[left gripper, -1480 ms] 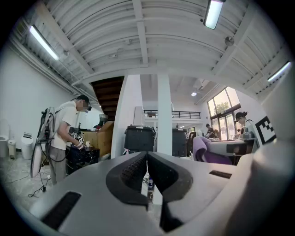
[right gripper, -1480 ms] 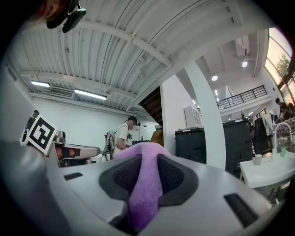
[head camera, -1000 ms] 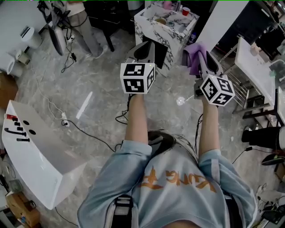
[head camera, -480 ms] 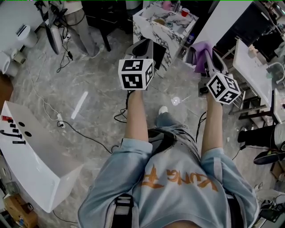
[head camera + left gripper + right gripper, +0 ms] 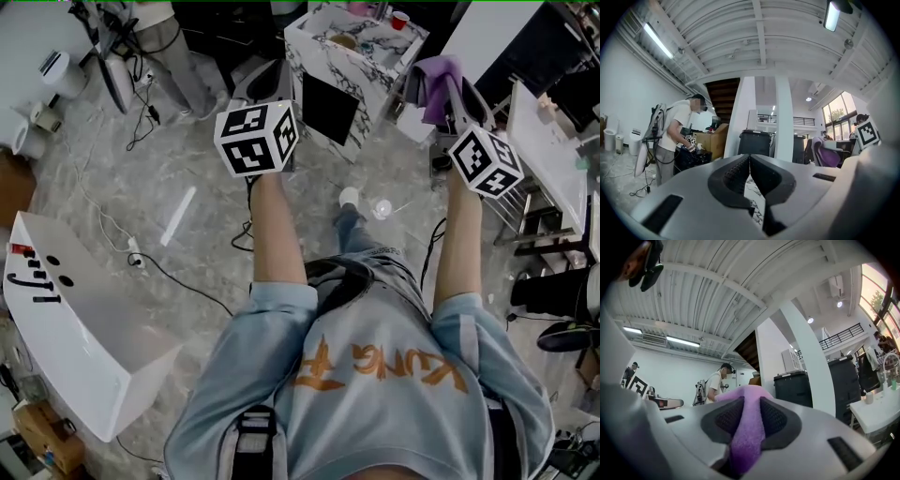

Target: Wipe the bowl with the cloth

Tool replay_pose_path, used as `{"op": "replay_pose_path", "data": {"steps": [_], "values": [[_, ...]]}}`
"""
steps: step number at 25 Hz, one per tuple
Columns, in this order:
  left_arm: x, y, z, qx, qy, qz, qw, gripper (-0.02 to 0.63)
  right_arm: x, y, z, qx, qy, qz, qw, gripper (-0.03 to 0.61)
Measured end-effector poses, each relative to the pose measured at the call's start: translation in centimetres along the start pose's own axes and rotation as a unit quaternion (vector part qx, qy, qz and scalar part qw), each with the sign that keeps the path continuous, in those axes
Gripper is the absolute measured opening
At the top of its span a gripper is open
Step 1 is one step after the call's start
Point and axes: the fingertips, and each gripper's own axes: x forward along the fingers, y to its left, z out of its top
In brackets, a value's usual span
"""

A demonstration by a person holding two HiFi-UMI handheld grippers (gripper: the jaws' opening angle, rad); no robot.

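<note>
In the head view my right gripper is shut on a purple cloth that bulges out past its tips. The right gripper view shows the same cloth pinched between the dark pads. My left gripper is held out level beside it, shut with nothing in it; its pads meet at the tips. Ahead of both stands a marble-patterned counter with a small bowl on top. Both grippers are short of the counter and touch nothing on it.
A red cup and other small items sit on the counter, and a black panel leans on its front. A white box lies at left and cables cross the floor. A white table is at right. A person works at the back left.
Both grippers have moved forward toward the marble counter as the person stepped ahead. The left gripper's cube has shifted left in the picture. The cloth stays in the right gripper.
</note>
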Motion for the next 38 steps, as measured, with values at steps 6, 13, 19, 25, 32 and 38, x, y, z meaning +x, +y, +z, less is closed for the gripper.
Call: {"op": "replay_pose_path", "data": {"steps": [6, 13, 19, 25, 32, 38], "values": [[5.3, 1.8, -1.9, 0.004, 0.017, 0.015, 0.9997, 0.023, 6.1, -1.7, -1.8, 0.01, -0.009, 0.021, 1.0, 0.111], [14.6, 2.9, -8.3, -0.016, 0.07, 0.015, 0.9973, 0.023, 13.6, -8.2, -7.8, 0.016, 0.04, 0.004, 0.999, 0.112], [24.2, 1.6, -14.3, -0.037, 0.137, -0.013, 0.9898, 0.023, 21.1, -14.2, -12.8, 0.02, 0.096, -0.015, 0.995, 0.112], [33.3, 0.2, -15.1, -0.026, 0.164, -0.034, 0.9856, 0.023, 27.5, -20.7, -15.4, 0.051, 0.112, -0.036, 0.992, 0.112], [40.3, -0.5, -13.4, 0.026, 0.18, -0.053, 0.9818, 0.023, 34.5, -23.5, -14.4, 0.063, 0.09, -0.021, 0.994, 0.112], [42.4, 0.0, -12.8, 0.059, 0.191, -0.052, 0.9784, 0.023, 37.7, -23.9, -14.6, 0.073, 0.086, -0.004, 0.994, 0.112]]}}
